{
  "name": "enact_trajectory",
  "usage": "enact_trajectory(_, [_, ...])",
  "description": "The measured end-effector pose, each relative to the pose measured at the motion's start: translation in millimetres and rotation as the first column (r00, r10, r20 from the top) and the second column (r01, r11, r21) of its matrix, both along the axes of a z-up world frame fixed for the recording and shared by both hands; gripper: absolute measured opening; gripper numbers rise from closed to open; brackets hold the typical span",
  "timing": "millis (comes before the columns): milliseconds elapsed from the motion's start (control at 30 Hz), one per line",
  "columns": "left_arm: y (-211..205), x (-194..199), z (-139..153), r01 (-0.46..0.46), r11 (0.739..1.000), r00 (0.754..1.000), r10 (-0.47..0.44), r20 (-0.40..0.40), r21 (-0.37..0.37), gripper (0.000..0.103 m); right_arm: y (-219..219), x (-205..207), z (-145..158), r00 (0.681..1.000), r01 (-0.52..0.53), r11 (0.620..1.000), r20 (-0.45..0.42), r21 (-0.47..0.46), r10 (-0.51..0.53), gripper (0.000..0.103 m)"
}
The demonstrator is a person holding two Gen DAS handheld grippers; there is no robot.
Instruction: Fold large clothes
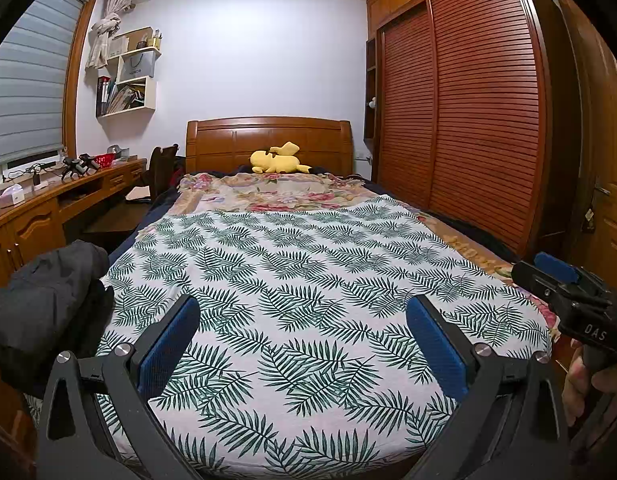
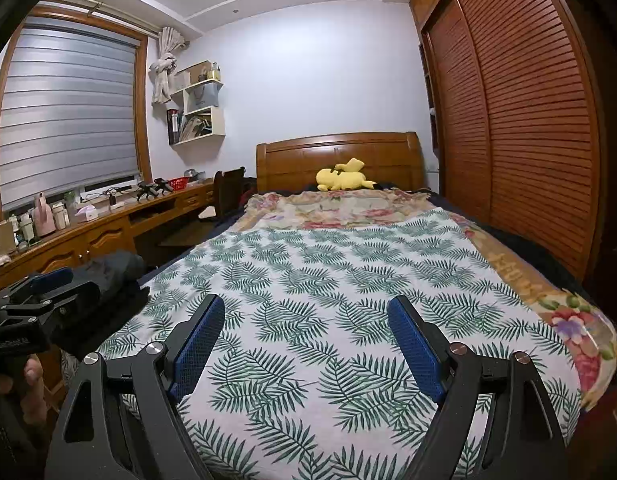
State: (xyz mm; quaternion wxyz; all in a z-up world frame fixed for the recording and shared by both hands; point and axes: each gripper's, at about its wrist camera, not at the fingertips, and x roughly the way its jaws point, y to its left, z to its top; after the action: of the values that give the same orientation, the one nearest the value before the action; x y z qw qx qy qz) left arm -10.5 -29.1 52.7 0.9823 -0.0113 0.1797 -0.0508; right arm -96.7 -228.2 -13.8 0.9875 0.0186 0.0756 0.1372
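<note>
Dark garment: heaped at bed left edge; likely soft, bulky, limp; take by hem. Left gripper, right gripper: jaws spread, empty.

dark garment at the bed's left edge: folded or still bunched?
Bunched. The dark garment sits in a rumpled heap beside the leaf-print sheet, with no flat layers.

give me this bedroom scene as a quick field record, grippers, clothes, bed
left gripper: open, nothing between the jaws, above the leaf-print sheet
right gripper: open, nothing between the jaws, above the same sheet
dark garment: bunched in a heap at the bed's left edge, unfolded, not gripped
bed surface: leaf-print sheet spread flat over a floral blanket
yellow plush toy: lying by the headboard
</note>
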Motion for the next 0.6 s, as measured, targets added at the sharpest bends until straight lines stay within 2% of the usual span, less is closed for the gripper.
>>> enact_trajectory(600, [2.4,-1.6,1.1,-0.002,1.0,1.0,0.002,0.001,0.001,0.103,1.1,-2.0,1.1,1.0,0.002,1.0,0.005,0.002,-0.002,0.085])
